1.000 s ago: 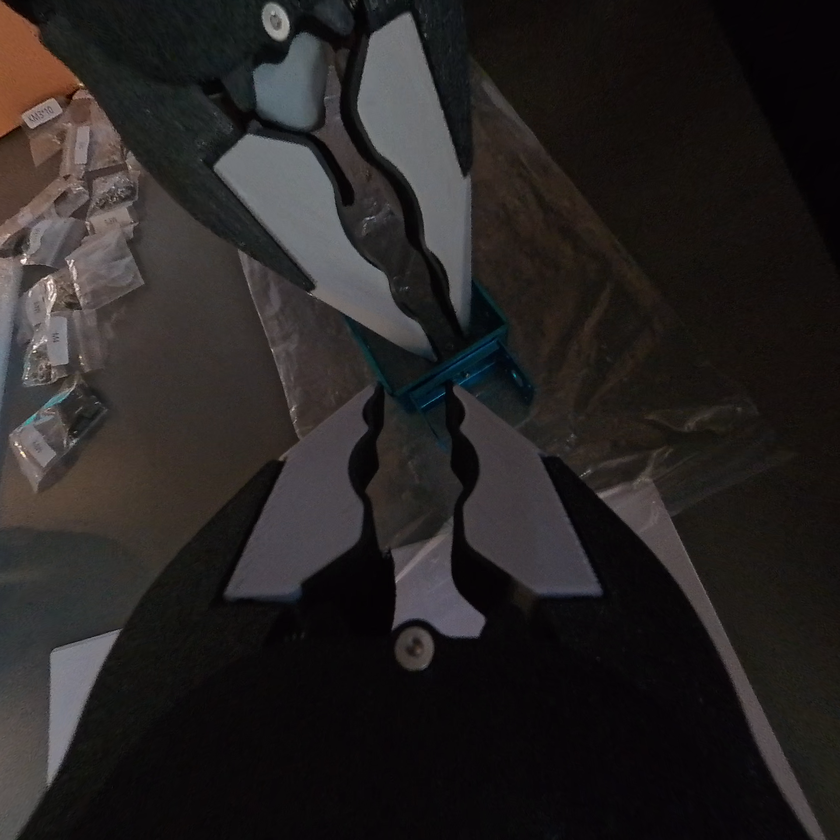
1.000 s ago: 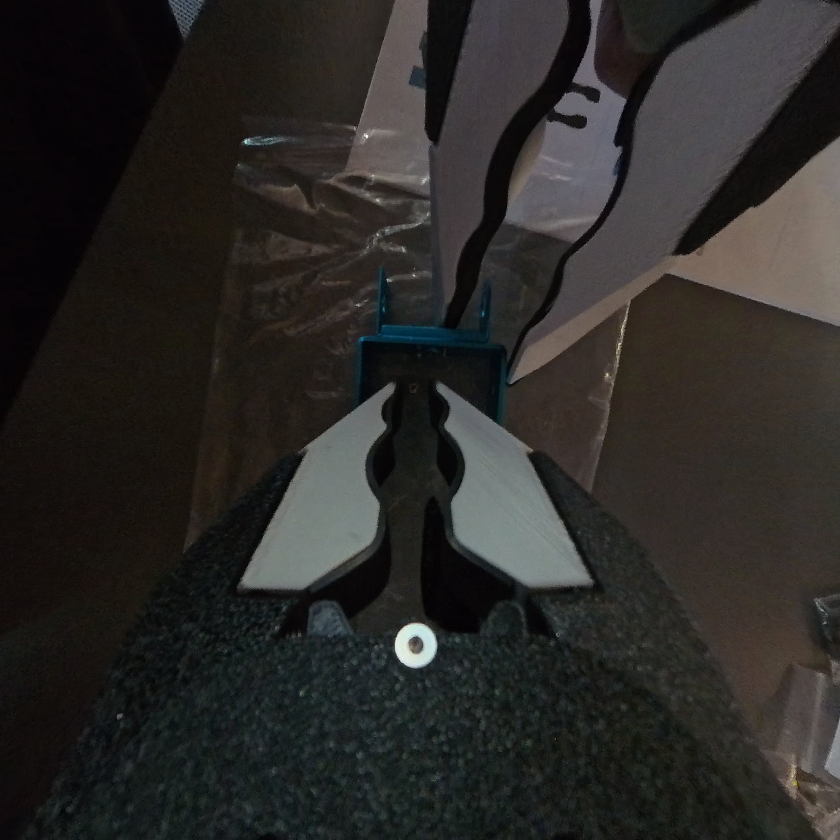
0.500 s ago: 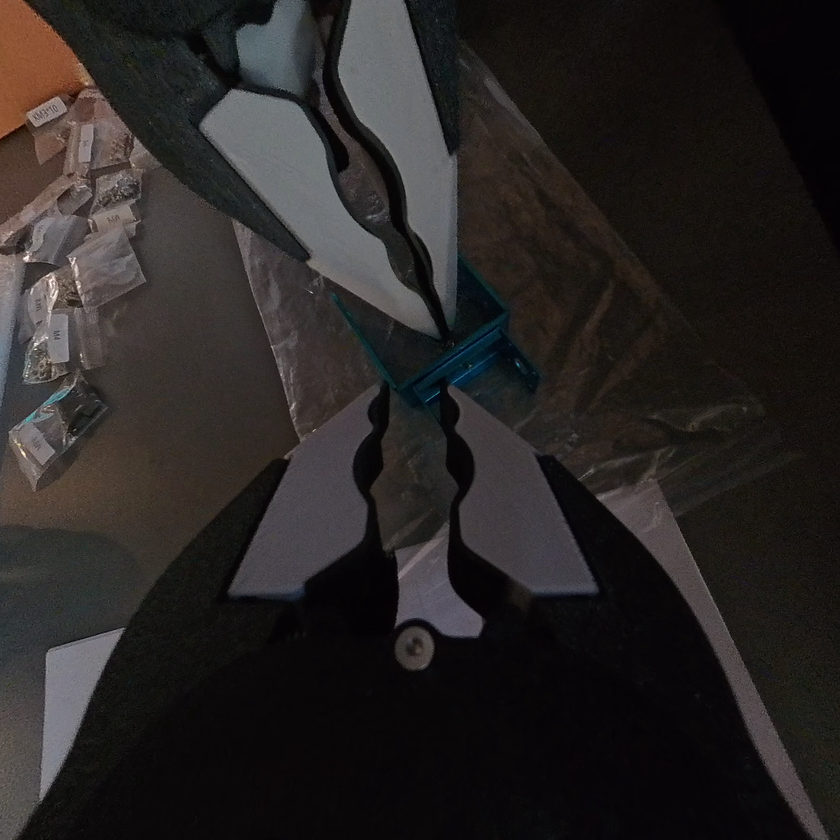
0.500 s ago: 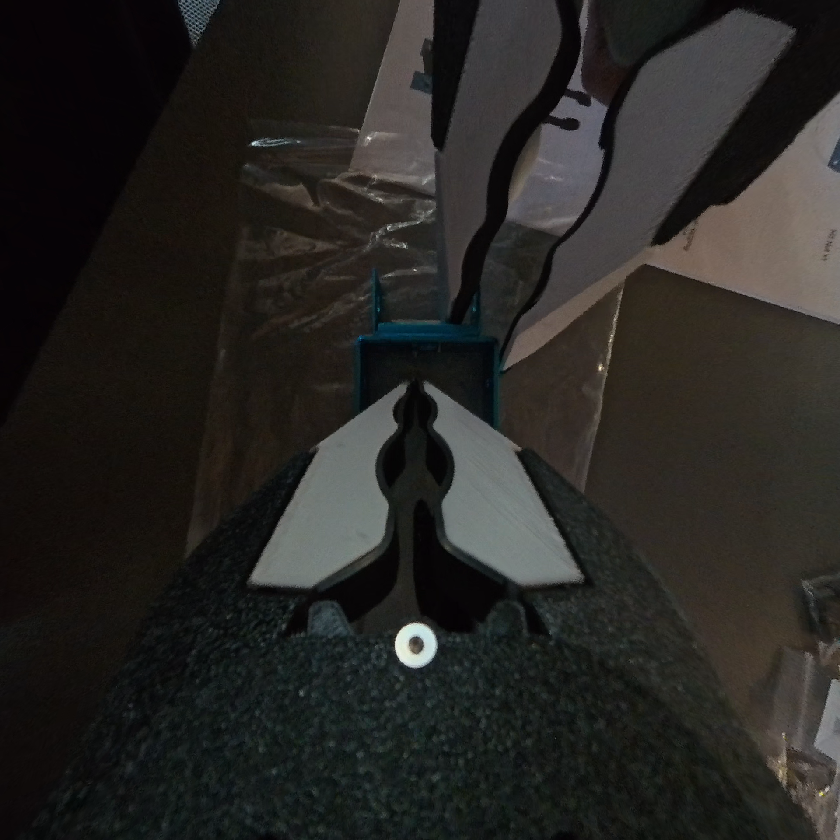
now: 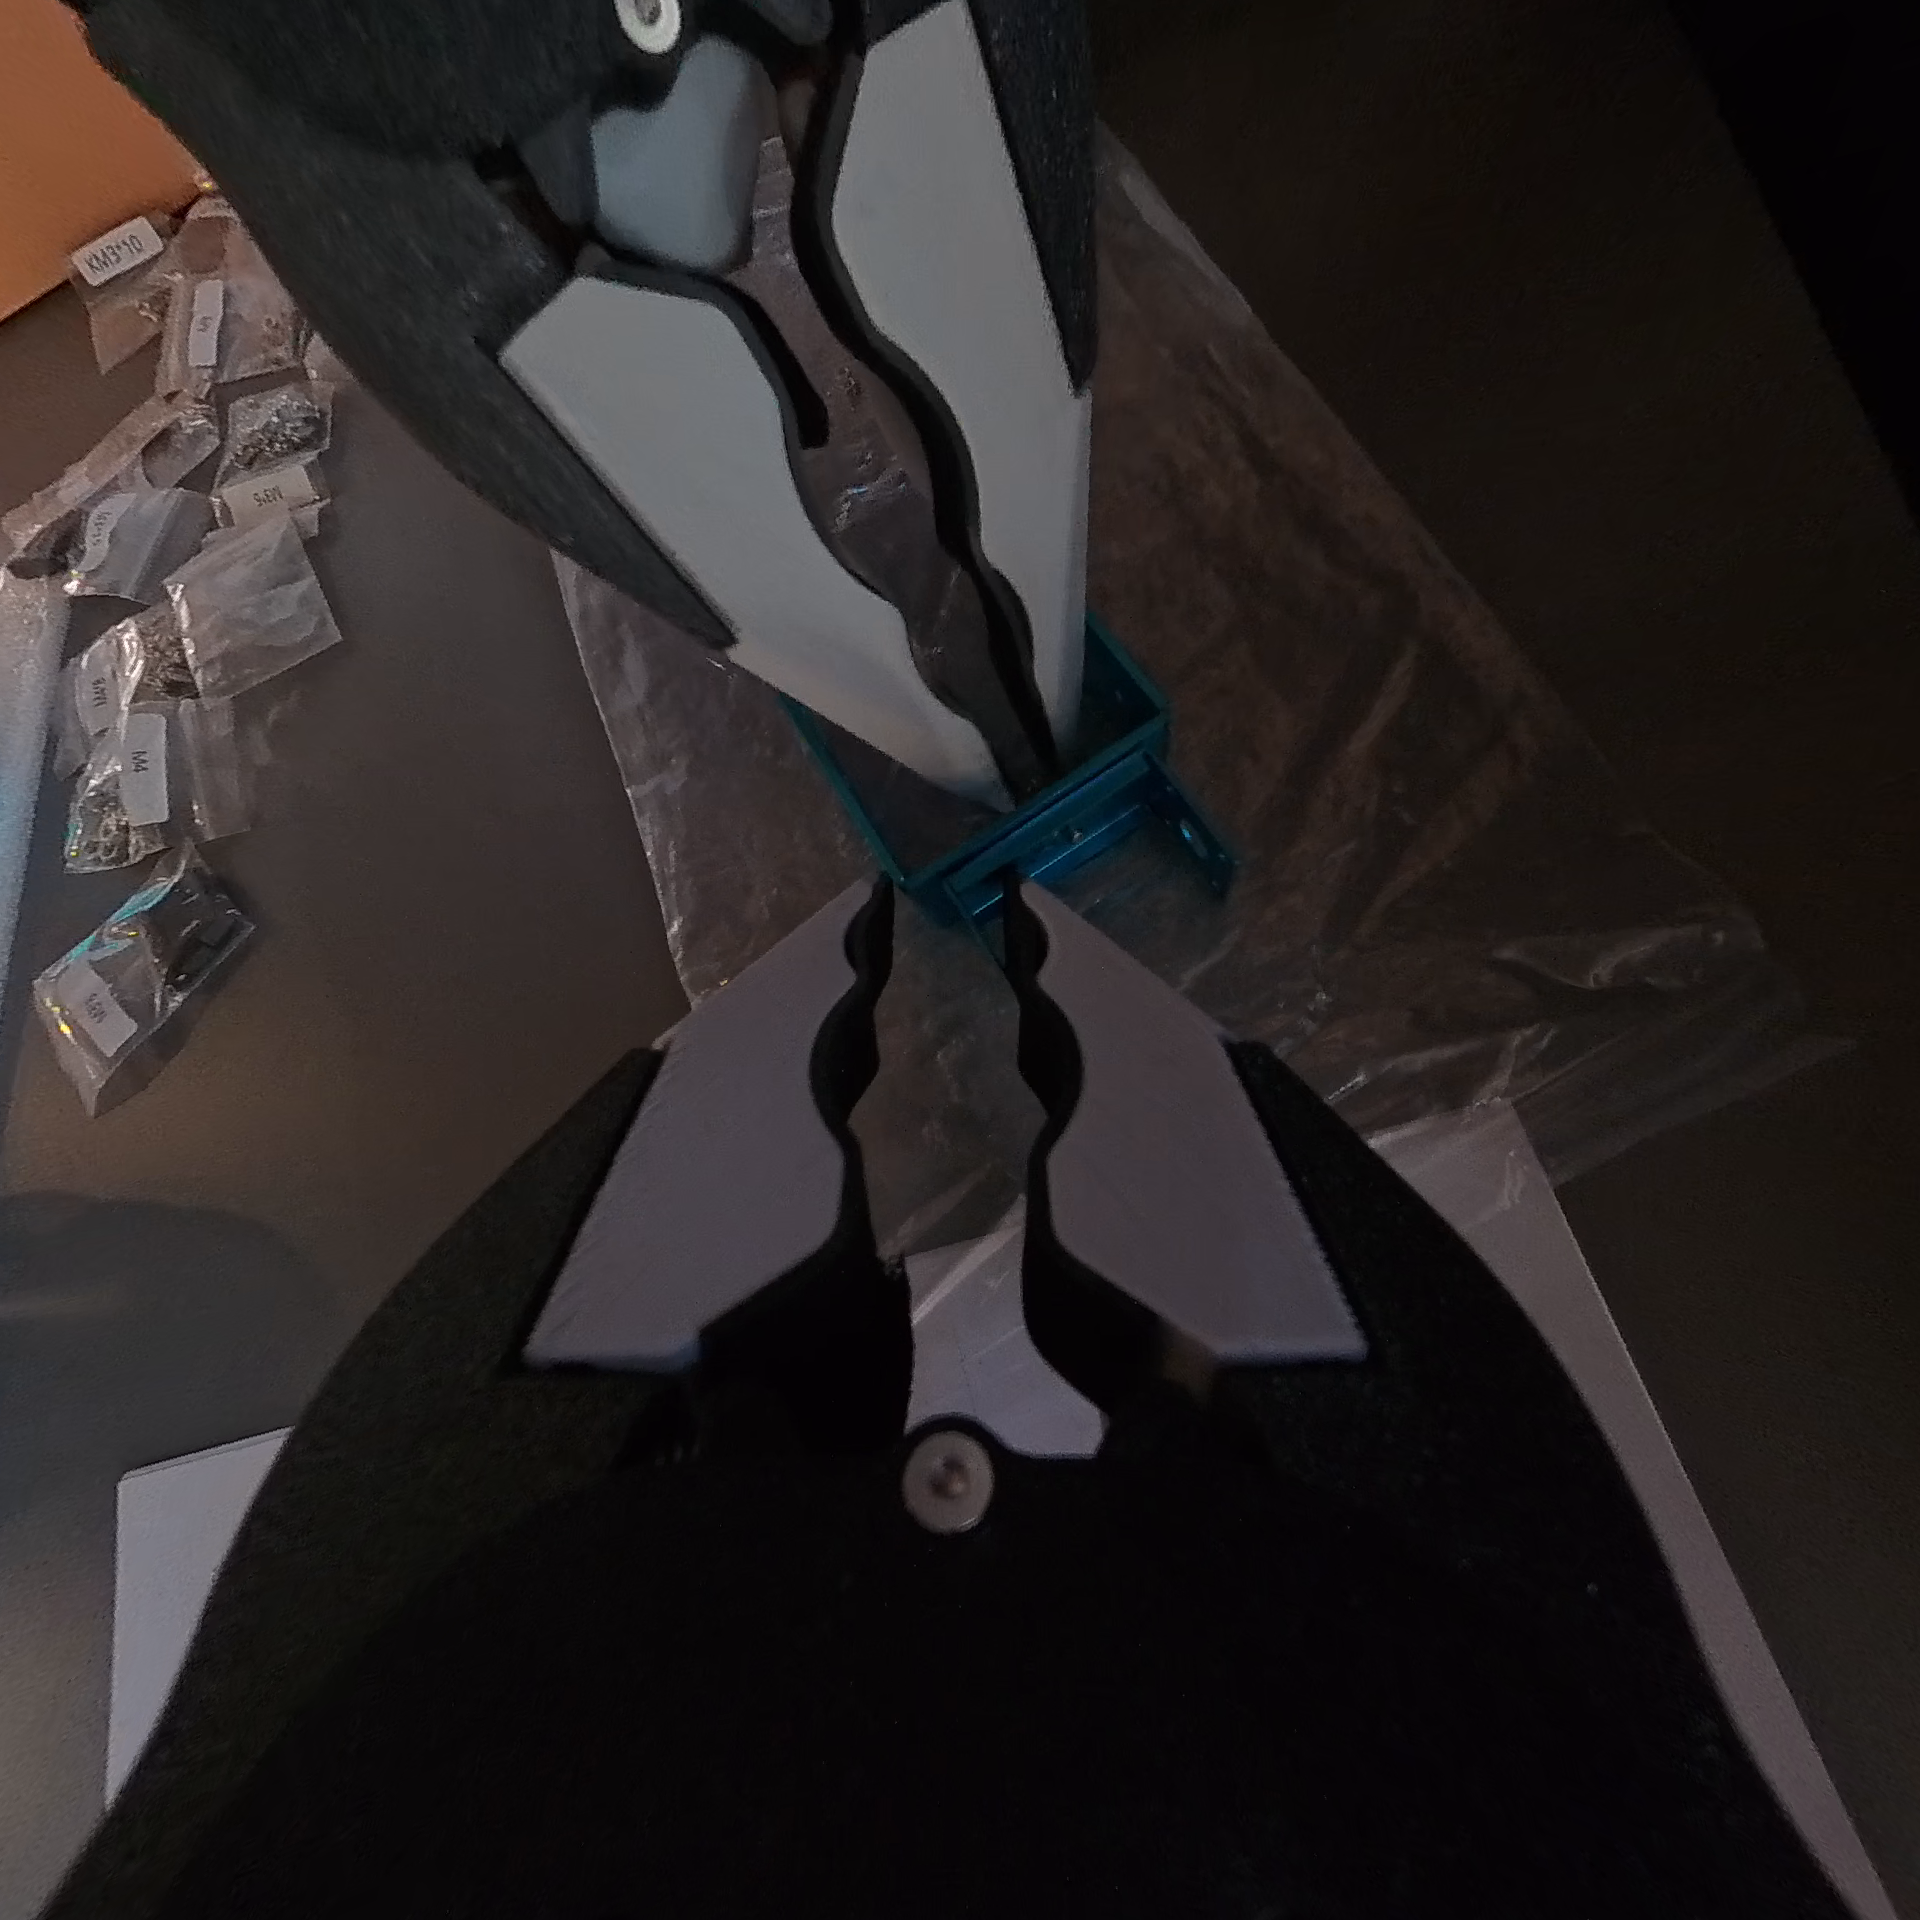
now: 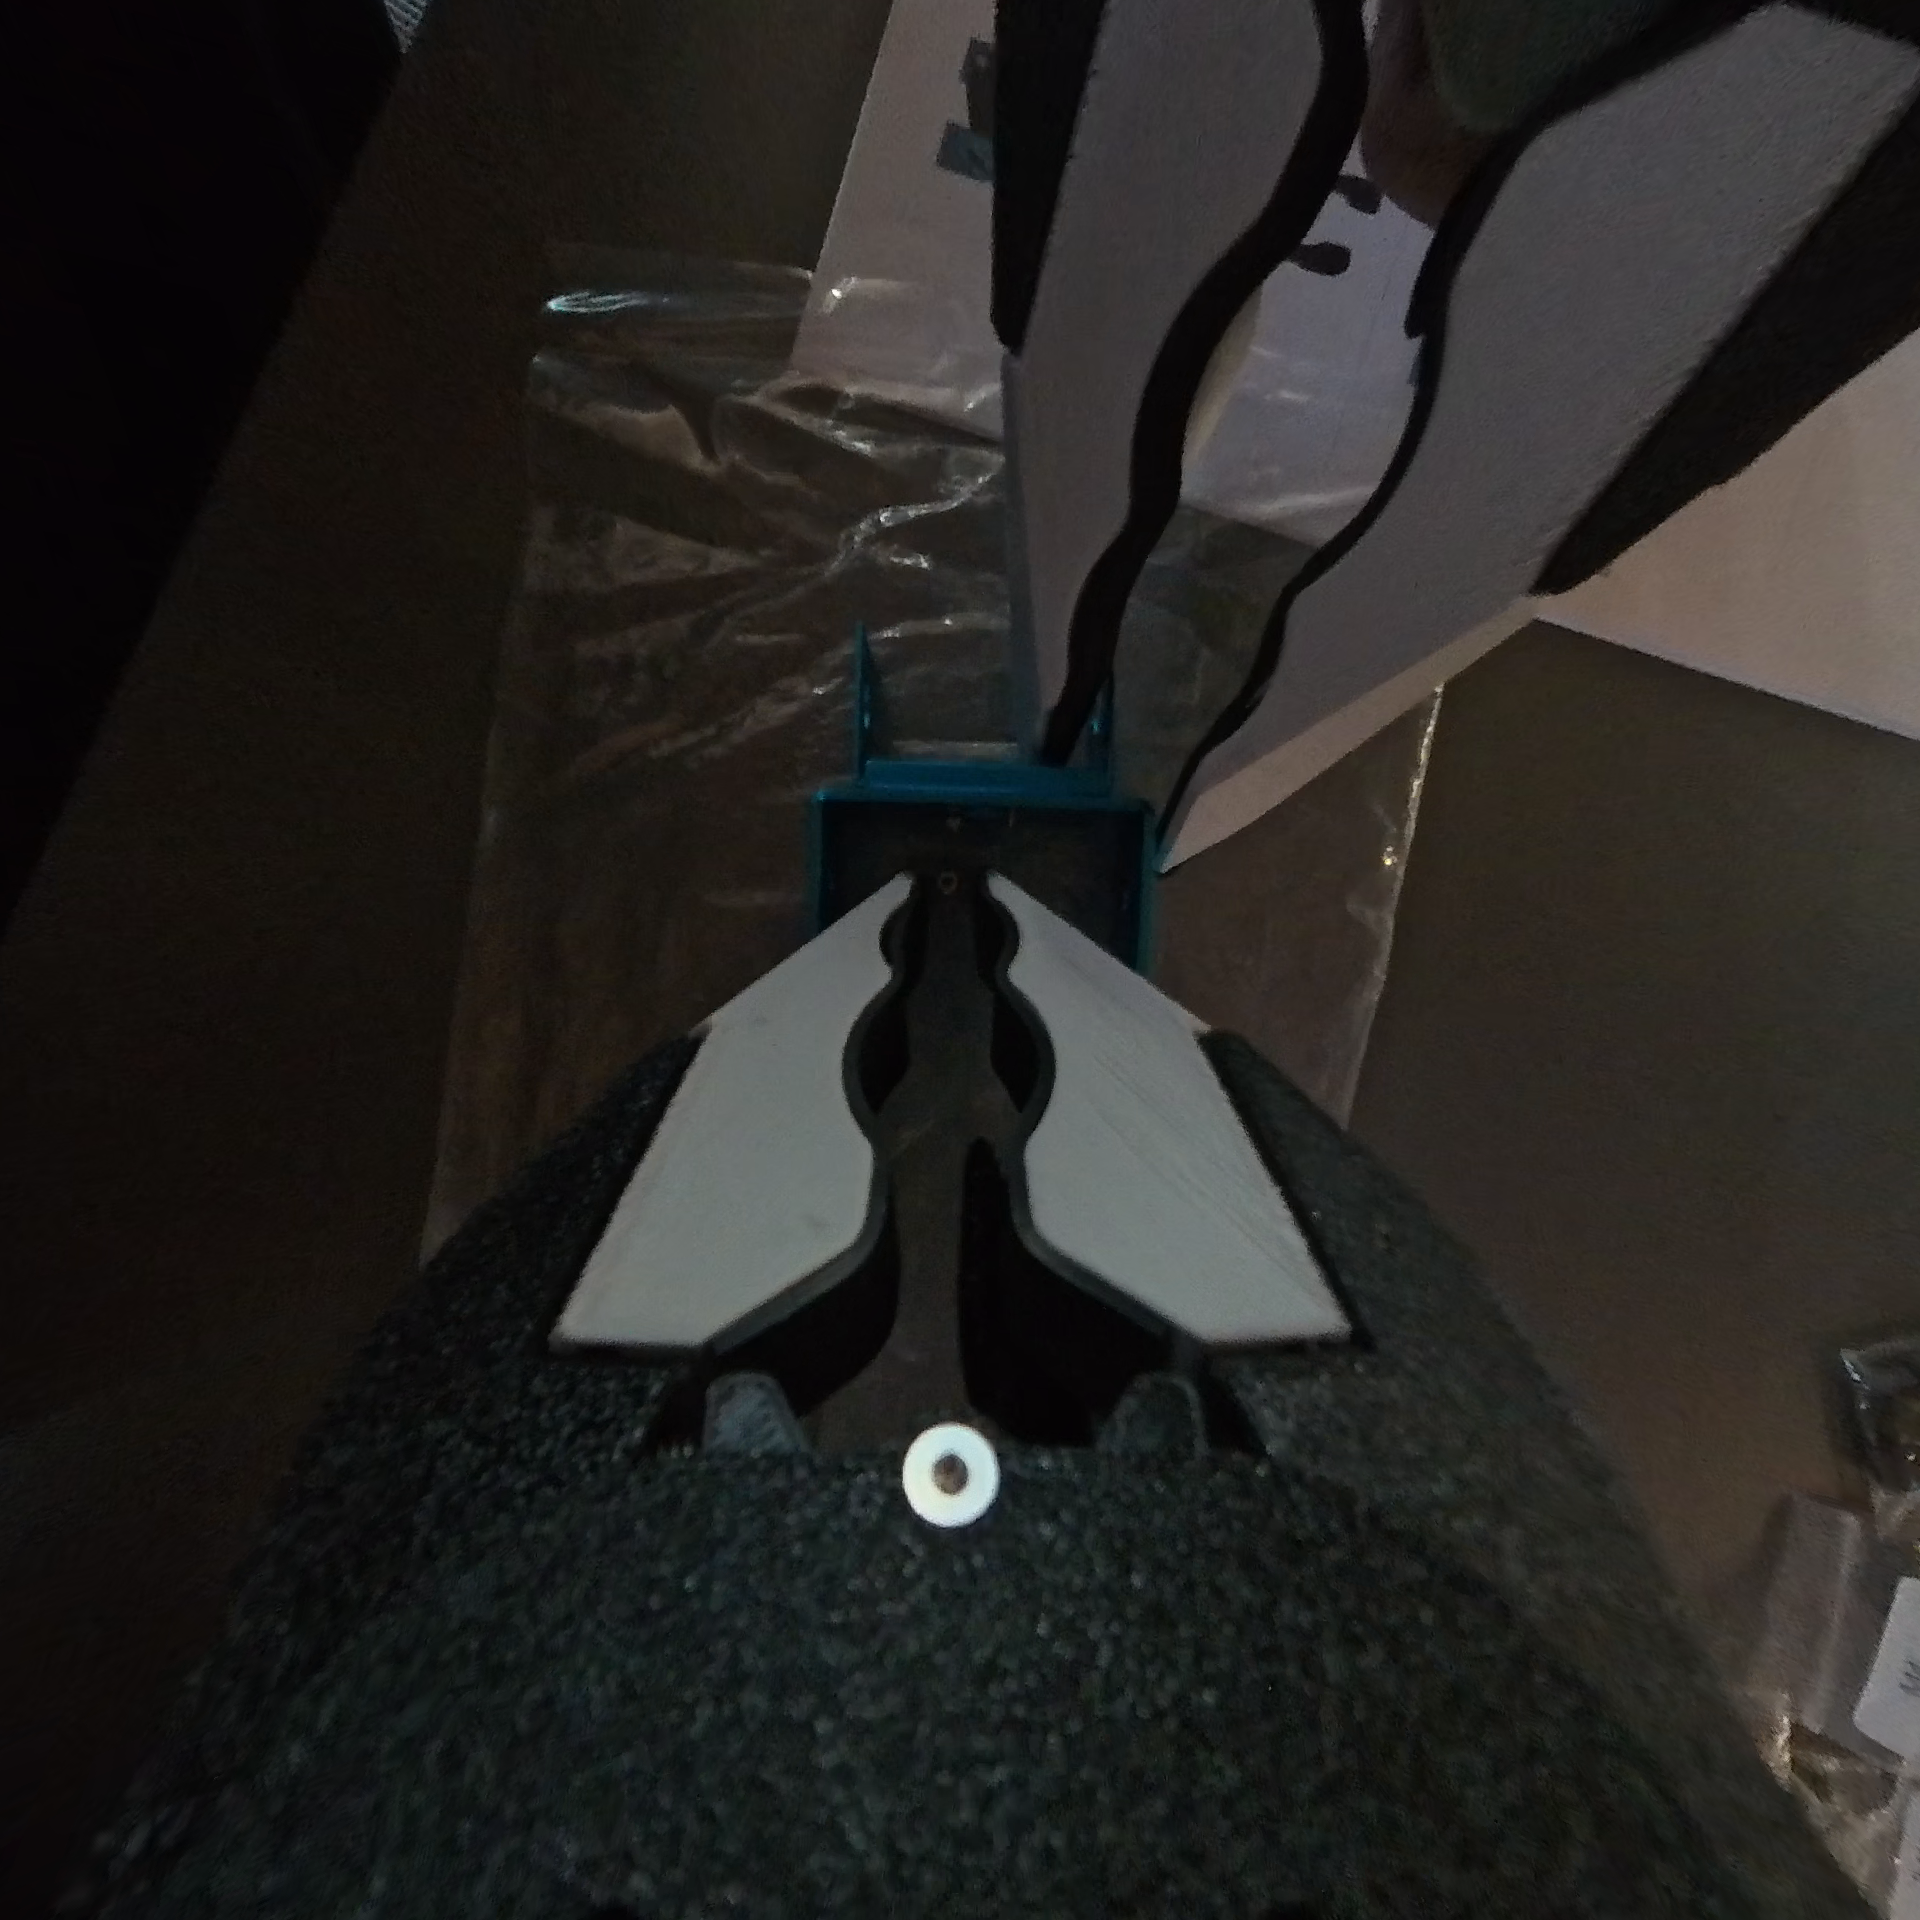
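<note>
1. Counter (image 5: 416, 935): dark, dimly lit surface beneath both grippers.
2. Clear plastic sheet (image 5: 1403, 727): crinkled film spread on the counter, under the bracket; thin, soft and probably slippery, so the part may slide on it.
3. White paper sheet (image 6: 1714, 675): lies behind the left gripper, beyond the film.
4. Small parts bags (image 5: 177, 623): labelled clear packets, well to the left of the left gripper.
5. Blue metal bracket (image 5: 1101, 810): small open frame with thin perforated walls, lying between the two gripper tips. Judged light, stiff and smooth; best held across a flat wall.
6. Left gripper (image 5: 951, 894): fingers apart by a moderate gap, tips at the bracket's near edge, one finger seemingly inside the small end fork; contact cannot be told.
7. Right gripper (image 6: 945, 883): fingers nearly together with a narrow gap at the tips, reaching into the bracket's open frame; clamped on nothing visible.
</note>
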Demonstrator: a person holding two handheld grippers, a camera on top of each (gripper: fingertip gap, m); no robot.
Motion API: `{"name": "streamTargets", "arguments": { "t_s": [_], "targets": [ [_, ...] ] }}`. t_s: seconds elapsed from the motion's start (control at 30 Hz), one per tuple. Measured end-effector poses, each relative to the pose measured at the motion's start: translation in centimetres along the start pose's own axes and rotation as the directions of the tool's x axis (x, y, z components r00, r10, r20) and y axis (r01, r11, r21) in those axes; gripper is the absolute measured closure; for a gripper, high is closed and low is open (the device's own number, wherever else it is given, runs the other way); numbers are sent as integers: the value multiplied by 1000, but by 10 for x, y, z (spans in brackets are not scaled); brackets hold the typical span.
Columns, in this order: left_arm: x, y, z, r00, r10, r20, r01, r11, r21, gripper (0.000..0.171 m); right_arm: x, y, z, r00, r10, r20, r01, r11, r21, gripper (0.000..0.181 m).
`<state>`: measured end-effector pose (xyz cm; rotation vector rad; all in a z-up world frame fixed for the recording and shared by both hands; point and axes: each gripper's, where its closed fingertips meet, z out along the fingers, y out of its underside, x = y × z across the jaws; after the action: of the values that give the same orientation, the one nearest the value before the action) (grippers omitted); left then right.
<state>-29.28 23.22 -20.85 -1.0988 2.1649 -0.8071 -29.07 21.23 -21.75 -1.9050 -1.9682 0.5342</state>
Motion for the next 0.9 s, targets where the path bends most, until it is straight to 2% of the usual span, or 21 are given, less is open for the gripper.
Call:
{"name": "streamTargets", "arguments": {
  "t_s": [0.37, 0.47, 0.63, 0.7, 0.9],
  "targets": [
    [0, 0, 0, 1000, 1, 4, -1, 1000, 1, 152, 2, 3, -5, 1000, 16, 7, -16, 1000, 17, 181],
    [-1, 0, 0, 1000, 0, 5, 0, 1000, 2, 152, 3, -3, -14, 1000, 21, 16, -22, 996, 84, 181],
    [0, 0, 0, 1000, 1, 4, -1, 1000, 1, 152, 4, -5, -16, 1000, 5, 0, -5, 993, 119, 181],
    [0, 0, 0, 1000, 1, 4, -1, 1000, 1, 152, 10, -2, -13, 999, 8, -41, -5, 996, 88, 170],
    [0, 0, 0, 1000, 3, 6, -3, 1000, -2, 152, 8, 1, -2, 999, -16, -38, 18, 999, 36, 174]
  ]
}}
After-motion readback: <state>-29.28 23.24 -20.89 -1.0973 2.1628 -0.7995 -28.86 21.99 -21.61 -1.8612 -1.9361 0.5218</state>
